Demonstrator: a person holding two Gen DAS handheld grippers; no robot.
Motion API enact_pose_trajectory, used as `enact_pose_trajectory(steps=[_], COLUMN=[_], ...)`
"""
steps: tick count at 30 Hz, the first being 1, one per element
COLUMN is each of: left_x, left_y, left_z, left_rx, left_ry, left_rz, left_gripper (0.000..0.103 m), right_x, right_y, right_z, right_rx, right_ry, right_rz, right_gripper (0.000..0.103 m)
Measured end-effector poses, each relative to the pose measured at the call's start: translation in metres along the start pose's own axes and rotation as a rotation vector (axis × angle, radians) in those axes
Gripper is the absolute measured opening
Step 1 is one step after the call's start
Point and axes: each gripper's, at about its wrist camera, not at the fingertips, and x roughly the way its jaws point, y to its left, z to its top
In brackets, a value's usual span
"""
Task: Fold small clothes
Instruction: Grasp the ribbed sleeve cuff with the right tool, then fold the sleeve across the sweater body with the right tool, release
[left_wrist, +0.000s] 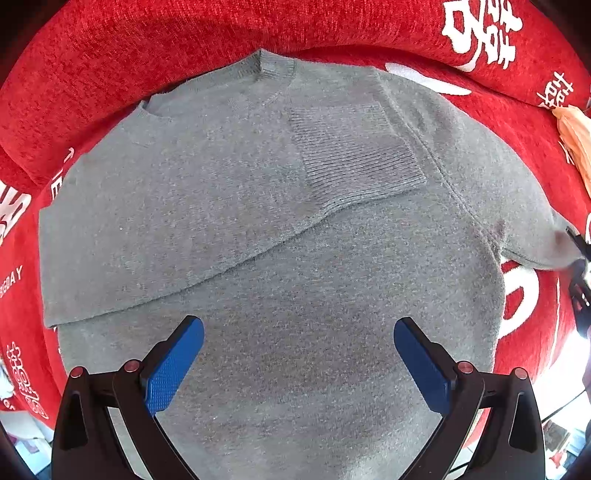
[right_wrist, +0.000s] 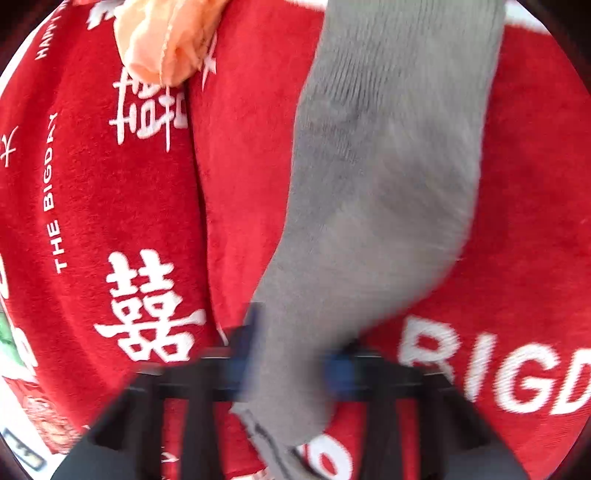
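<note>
A small grey knit sweater lies flat on a red cloth. Its left sleeve is folded across the chest, with the ribbed cuff near the middle. My left gripper is open and empty just above the sweater's lower body. The other sleeve stretches off to the right. In the right wrist view that grey sleeve runs down between the blue pads. My right gripper is shut on it near the cuff; the view is blurred.
The red cloth with white lettering covers the whole surface and bunches into a ridge behind the sweater. An orange garment lies crumpled at the far side; it also shows in the left wrist view.
</note>
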Motion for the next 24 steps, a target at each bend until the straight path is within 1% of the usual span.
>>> enact_pose_trajectory(steps=[2, 6, 7, 10, 13, 15, 16, 18, 20, 22, 24], left_x=[0.0, 0.0, 0.0, -0.001, -0.003, -0.004, -0.004, -0.005, -0.006, -0.005, -0.007], left_y=[0.008, 0.025, 0.03, 0.041, 0.056, 0.066, 0.073, 0.086, 0.102, 0.115, 0.135], left_z=[-0.002, -0.007, -0.009, -0.011, -0.013, -0.016, -0.017, -0.02, -0.024, -0.026, -0.029], left_rx=[-0.004, -0.005, -0.007, -0.019, -0.037, -0.049, -0.06, -0.076, -0.101, -0.123, -0.158], left_ry=[-0.003, -0.012, -0.014, -0.019, -0.024, -0.026, -0.028, -0.032, -0.038, -0.044, -0.06], left_rz=[0.0, 0.005, 0.006, 0.01, 0.017, 0.017, 0.018, 0.018, 0.019, 0.023, 0.03], left_gripper=[0.103, 0.103, 0.103, 0.103, 0.103, 0.103, 0.103, 0.103, 0.103, 0.103, 0.103], right_x=[0.004, 0.017, 0.022, 0.037, 0.058, 0.071, 0.08, 0.092, 0.109, 0.125, 0.144], right_y=[0.009, 0.039, 0.051, 0.082, 0.12, 0.14, 0.155, 0.173, 0.19, 0.2, 0.201], right_z=[-0.004, -0.018, -0.025, -0.044, -0.076, -0.097, -0.113, -0.138, -0.171, -0.202, -0.233], right_rx=[-0.021, -0.086, -0.112, -0.185, -0.289, -0.359, -0.41, -0.491, -0.606, -0.692, -0.739], right_ry=[0.016, 0.09, 0.117, 0.185, 0.273, 0.324, 0.36, 0.413, 0.473, 0.528, 0.593], right_rz=[0.032, 0.127, 0.156, 0.206, 0.245, 0.254, 0.258, 0.25, 0.22, 0.187, 0.154], right_gripper=[0.008, 0.008, 0.008, 0.008, 0.008, 0.008, 0.008, 0.009, 0.009, 0.009, 0.01])
